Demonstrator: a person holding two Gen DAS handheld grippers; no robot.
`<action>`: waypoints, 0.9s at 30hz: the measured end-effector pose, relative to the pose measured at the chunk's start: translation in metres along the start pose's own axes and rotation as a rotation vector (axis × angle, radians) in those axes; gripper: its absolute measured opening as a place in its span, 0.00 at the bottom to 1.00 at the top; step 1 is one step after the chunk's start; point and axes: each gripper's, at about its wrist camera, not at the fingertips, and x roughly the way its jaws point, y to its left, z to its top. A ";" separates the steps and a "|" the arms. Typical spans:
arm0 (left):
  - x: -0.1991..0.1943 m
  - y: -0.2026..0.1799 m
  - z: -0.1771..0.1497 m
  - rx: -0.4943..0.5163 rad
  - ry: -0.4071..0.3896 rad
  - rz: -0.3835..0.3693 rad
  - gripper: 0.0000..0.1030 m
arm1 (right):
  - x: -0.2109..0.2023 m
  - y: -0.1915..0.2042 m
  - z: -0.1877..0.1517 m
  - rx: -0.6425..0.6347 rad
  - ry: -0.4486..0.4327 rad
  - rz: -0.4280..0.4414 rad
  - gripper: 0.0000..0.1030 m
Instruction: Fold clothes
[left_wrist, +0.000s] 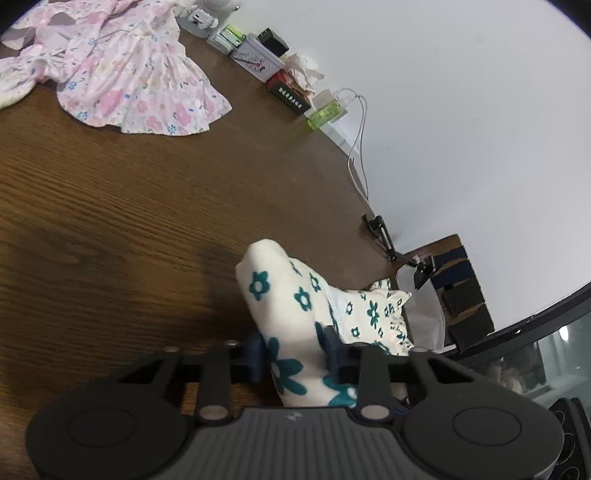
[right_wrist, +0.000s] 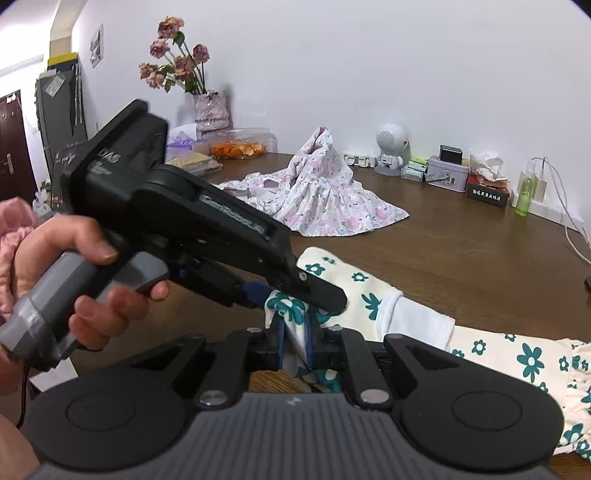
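Observation:
A cream garment with teal flowers (left_wrist: 280, 295) (right_wrist: 369, 291) lies on the brown wooden table (left_wrist: 110, 221) (right_wrist: 480, 251), one end lifted. My left gripper (left_wrist: 295, 354) is shut on a bunched fold of it, the cloth pinched between the blue pads. My right gripper (right_wrist: 295, 343) is shut on the same end, with fabric squeezed between its fingers. In the right wrist view the left gripper (right_wrist: 291, 299) comes in from the left, just above and touching distance from the right one, held by a hand (right_wrist: 74, 258). A pink floral dress (left_wrist: 136, 74) (right_wrist: 325, 195) lies crumpled farther back.
Along the wall stand a white robot figure (right_wrist: 391, 151), a tin box (right_wrist: 447, 177), a tissue box (right_wrist: 487, 192), a green bottle (right_wrist: 524, 195) and a white cable (left_wrist: 360, 147). A vase of dried roses (right_wrist: 210, 107) stands at the back left. A black clamp (left_wrist: 384, 236) grips the table edge.

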 end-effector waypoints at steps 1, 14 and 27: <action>0.000 -0.002 0.000 0.010 0.002 0.004 0.24 | -0.002 -0.001 -0.001 -0.016 0.003 -0.003 0.15; -0.001 -0.033 0.004 0.112 0.030 0.136 0.21 | 0.018 0.019 -0.032 -0.353 0.059 -0.210 0.81; 0.001 -0.071 0.007 0.212 0.041 0.236 0.21 | 0.052 0.049 -0.029 -0.413 0.038 -0.351 0.58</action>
